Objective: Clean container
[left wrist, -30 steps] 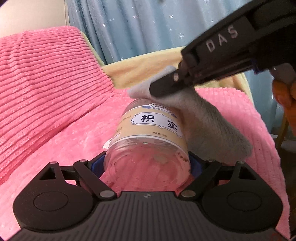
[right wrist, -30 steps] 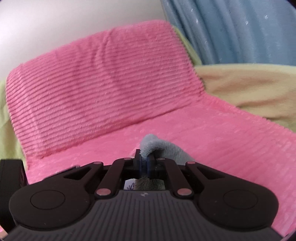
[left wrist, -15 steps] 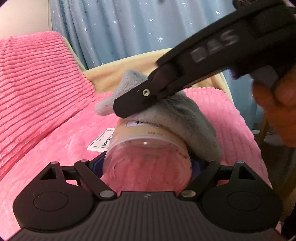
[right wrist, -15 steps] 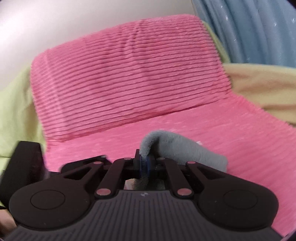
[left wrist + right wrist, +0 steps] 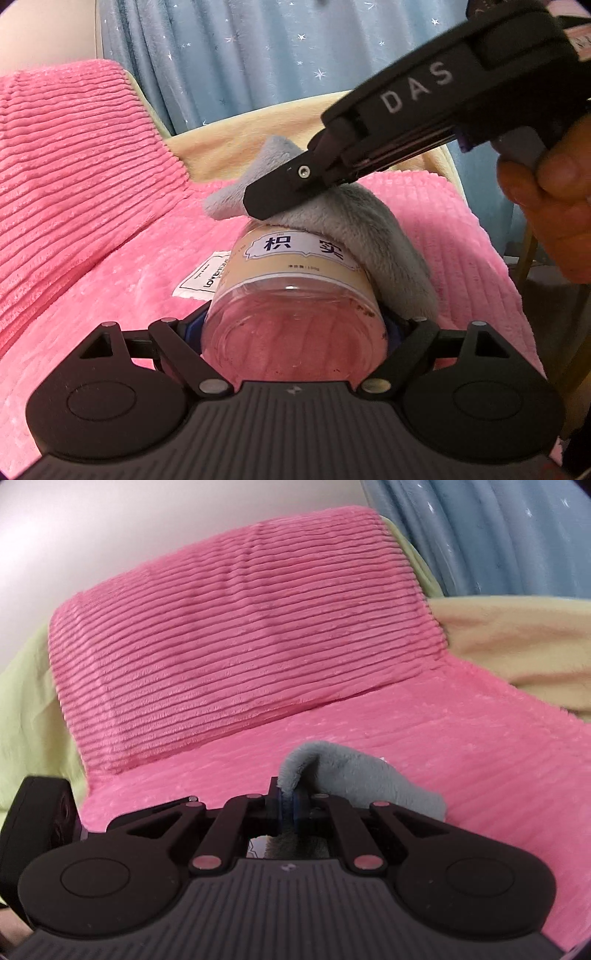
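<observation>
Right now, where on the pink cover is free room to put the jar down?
Free: the flat pink cover between the pink cushion and the yellow blanket. Crowded: around the jar, where the grey cloth and a white tag lie.

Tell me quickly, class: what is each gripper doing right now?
Left gripper: shut on the clear jar, fingers at its sides.
Right gripper: shut on the grey cloth, which lies over the jar.

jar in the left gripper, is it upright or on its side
On its side: the jar lies horizontal between the left gripper fingers, clear base toward the camera, with the grey cloth draped over it.
</observation>
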